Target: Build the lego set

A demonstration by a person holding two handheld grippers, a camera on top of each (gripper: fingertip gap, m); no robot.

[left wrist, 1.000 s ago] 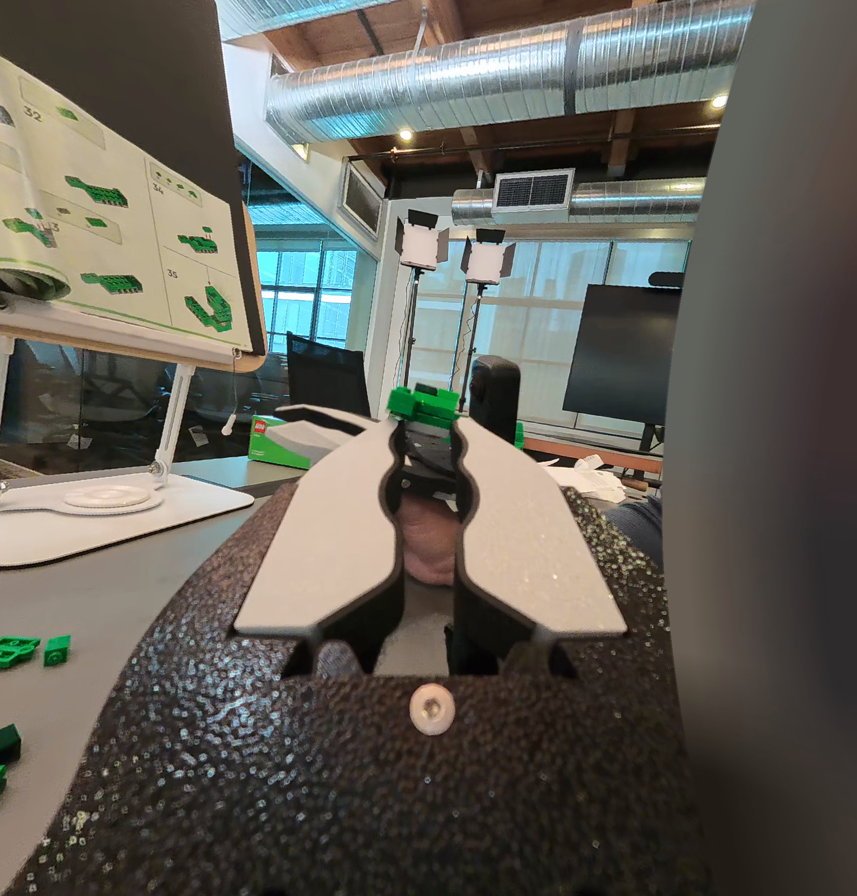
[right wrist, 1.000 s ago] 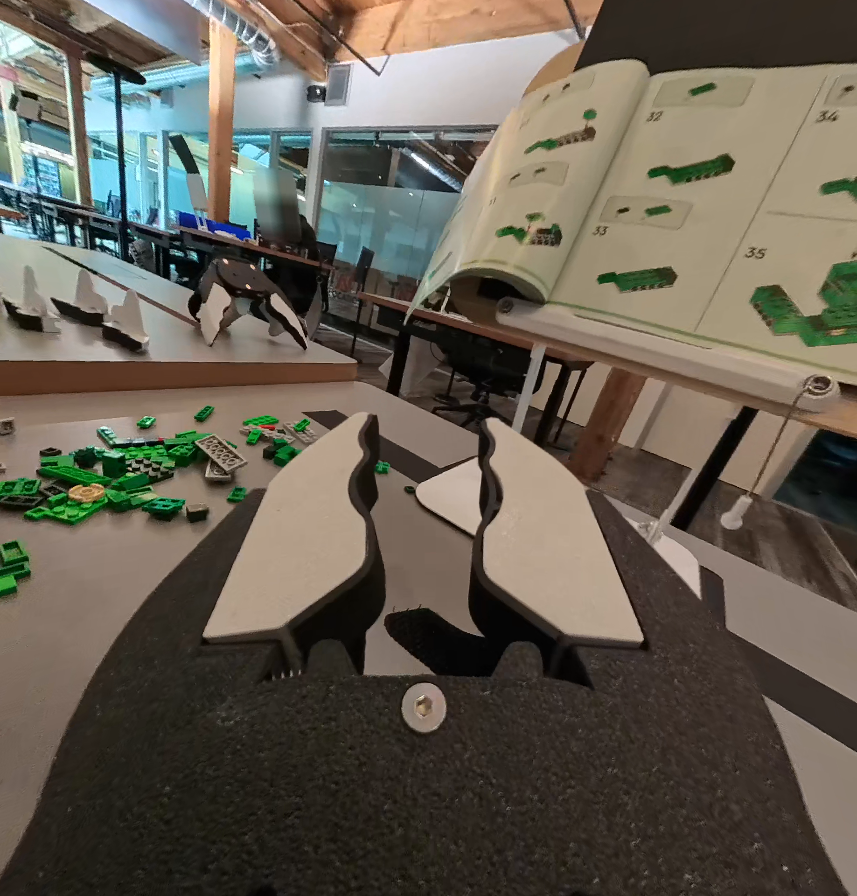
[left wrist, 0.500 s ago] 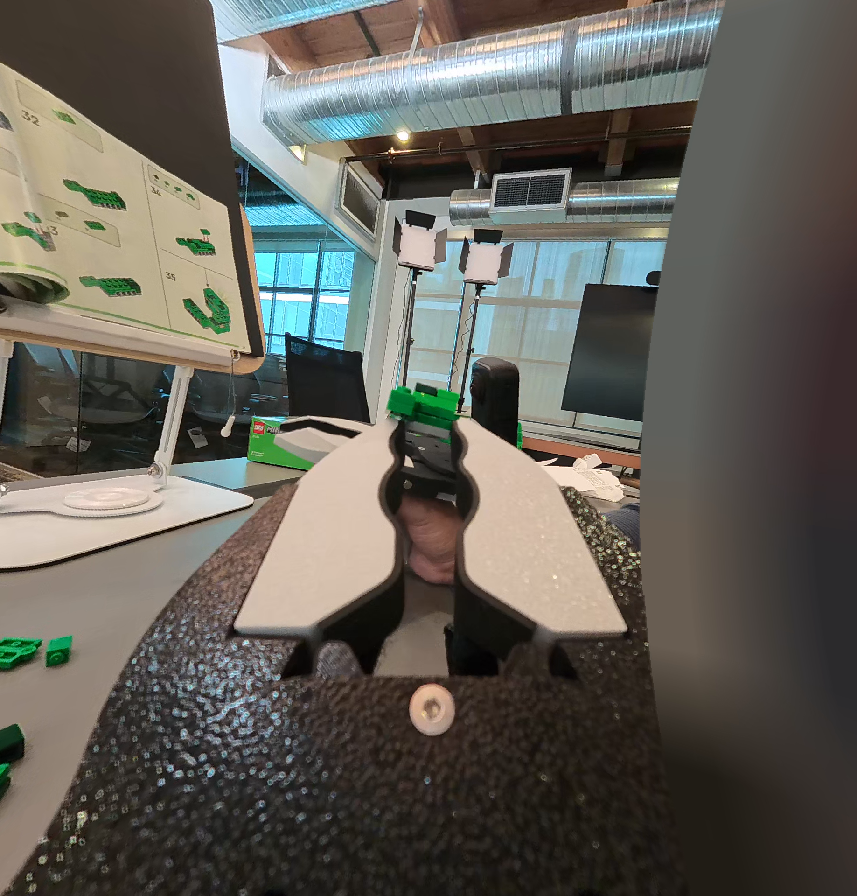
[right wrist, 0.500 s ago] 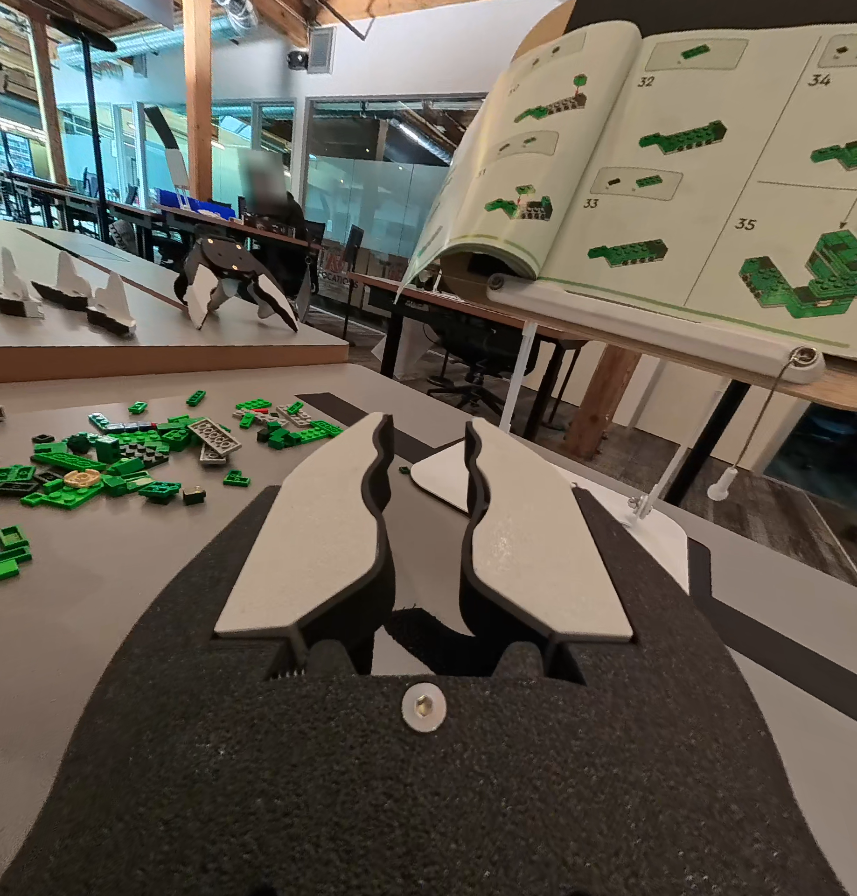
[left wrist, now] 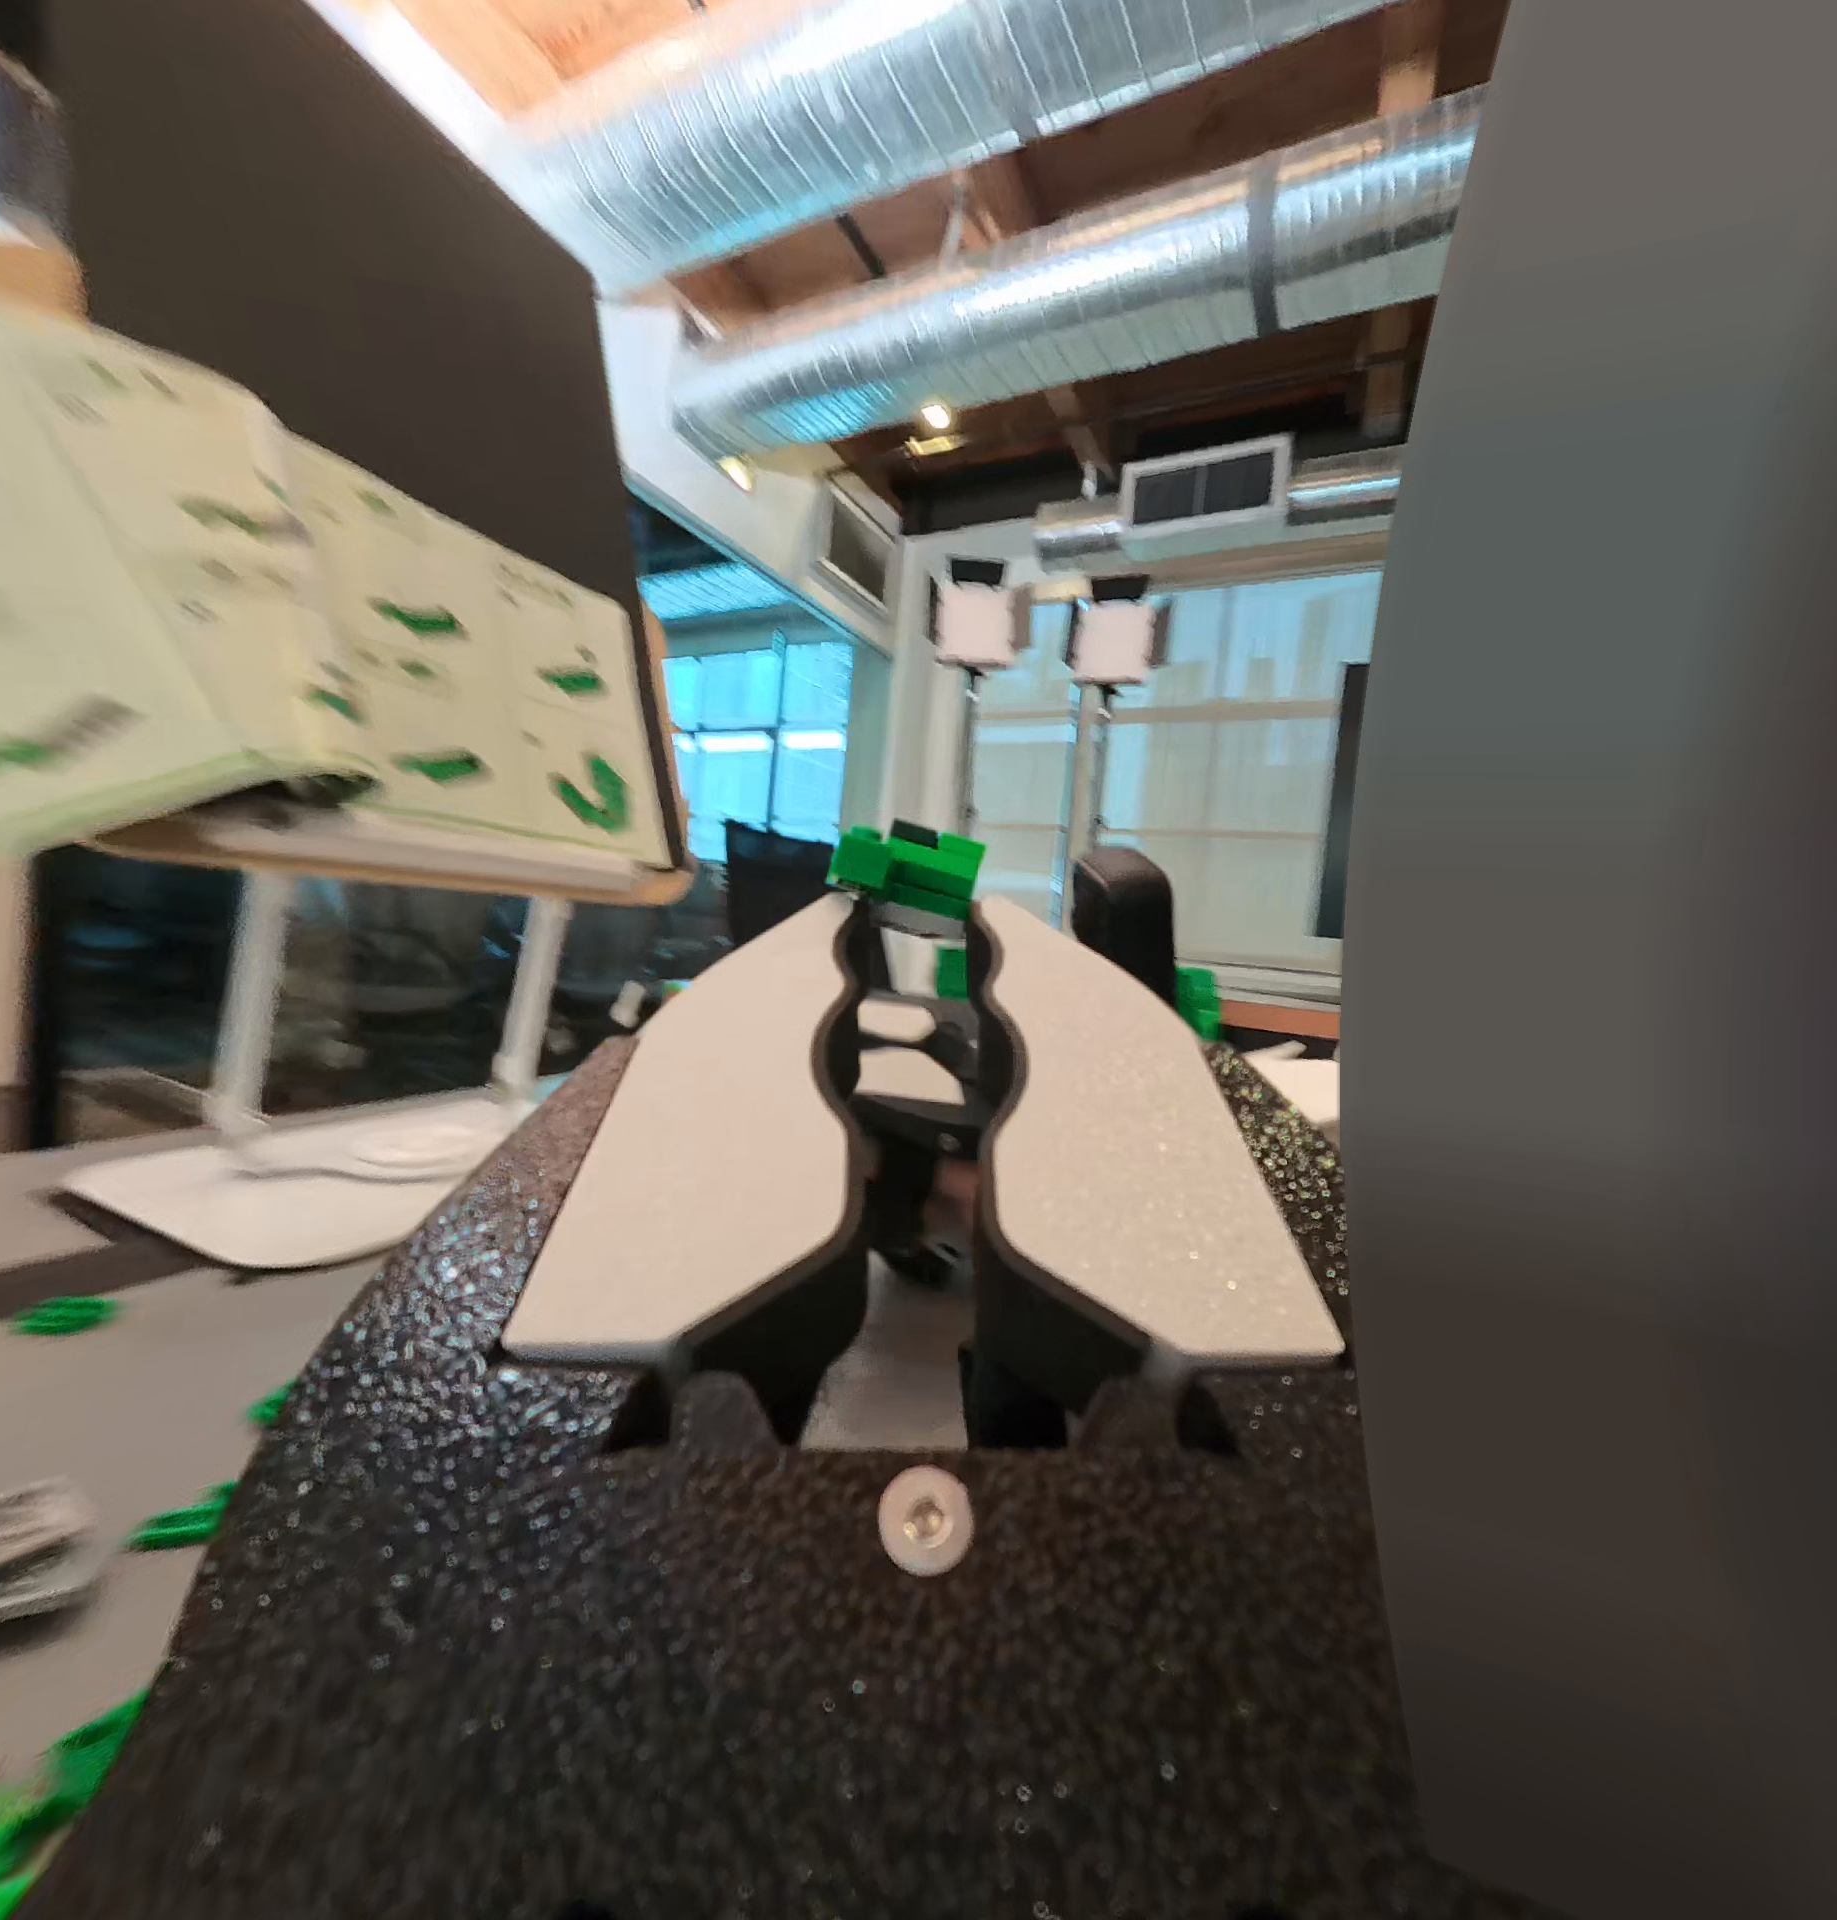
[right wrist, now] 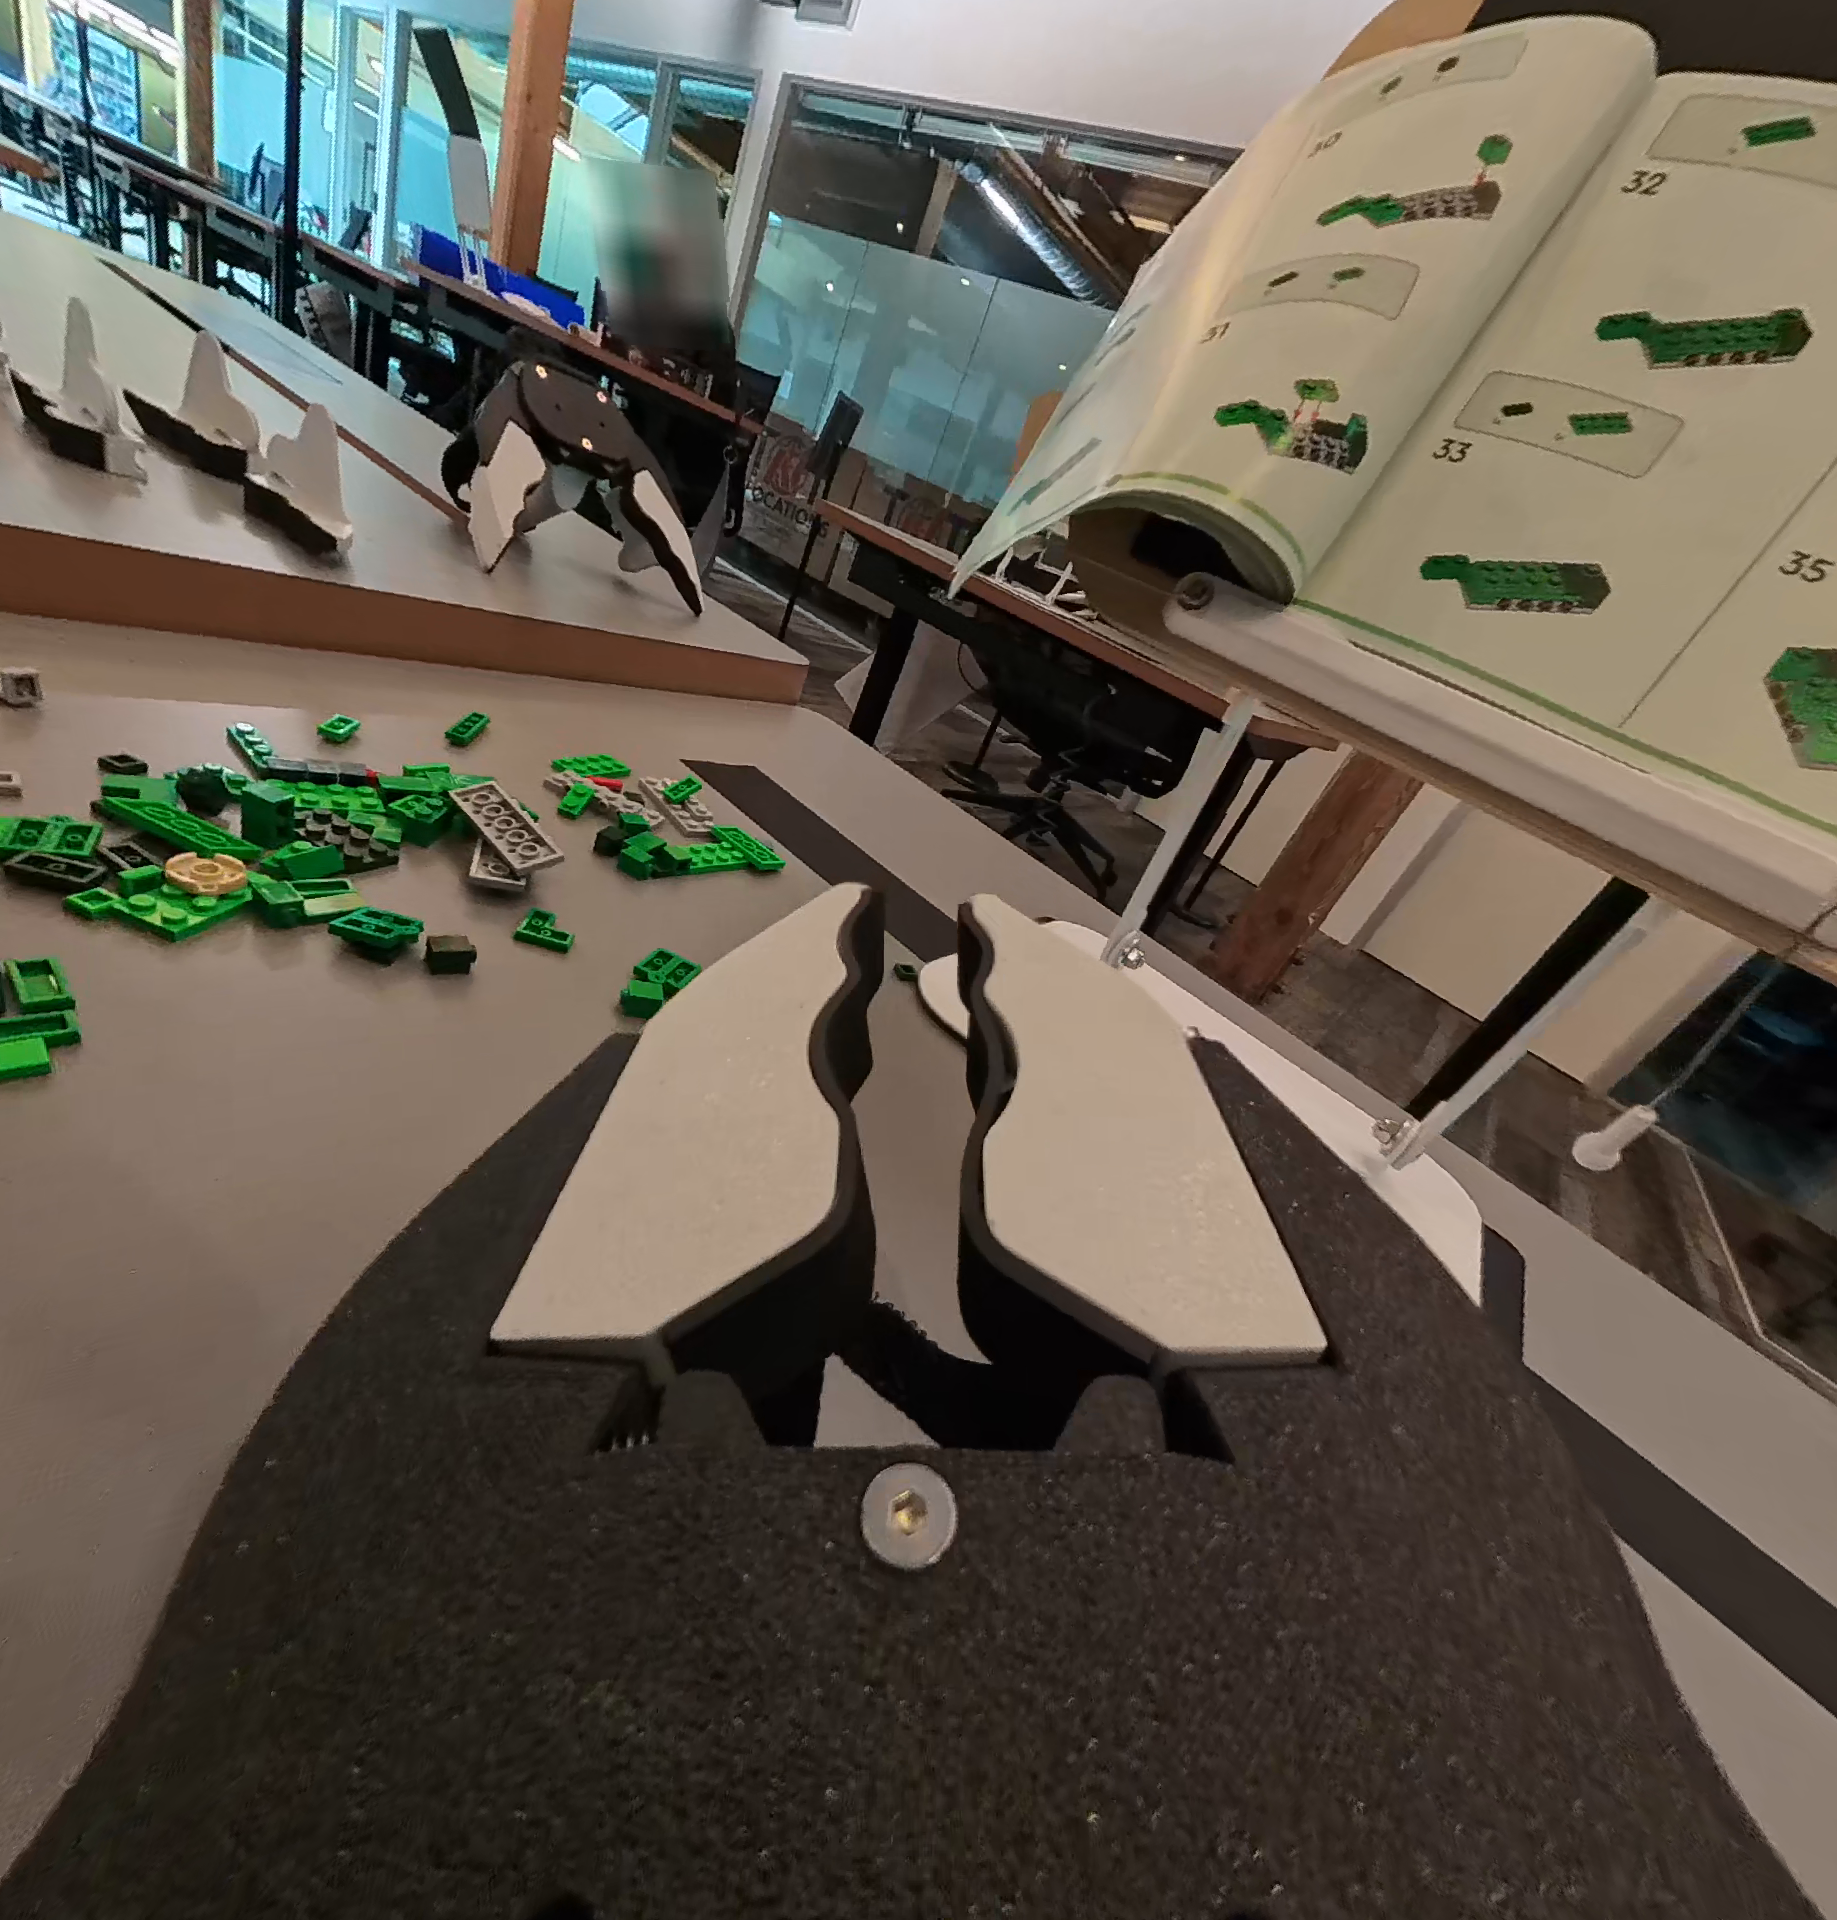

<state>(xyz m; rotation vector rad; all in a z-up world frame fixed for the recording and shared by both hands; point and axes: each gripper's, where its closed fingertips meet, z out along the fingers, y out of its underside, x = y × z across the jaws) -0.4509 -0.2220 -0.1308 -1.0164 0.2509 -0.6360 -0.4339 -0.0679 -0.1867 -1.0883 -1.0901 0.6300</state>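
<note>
My left gripper [left wrist: 912, 899] is shut on a small green brick assembly [left wrist: 909, 862], held up at the fingertips above the table; this view is motion-blurred. My right gripper [right wrist: 919, 920] has closed to a thin gap with nothing between the fingers, and it hovers over the grey table [right wrist: 218, 1143]. A pile of loose green, grey and black bricks [right wrist: 301, 842] lies on the table, left of the right gripper. The open instruction booklet [right wrist: 1516, 343] sits on a white stand at the upper right, and also shows in the left wrist view [left wrist: 270, 665].
The stand's white base [right wrist: 1309, 1122] lies just beyond my right fingertips. A spare gripper [right wrist: 581, 468] and white finger parts [right wrist: 207, 416] rest on a raised table behind. A large dark grey surface [left wrist: 1672, 935] fills the right of the left wrist view. Loose green bricks [left wrist: 62, 1314] lie at lower left. The grippers' ends are close to 15 cm from one another.
My right gripper's fingers have closed from a wide gap to a thin one, and it has tipped down towards the pile. My left gripper has swung quickly, still holding the green assembly.
</note>
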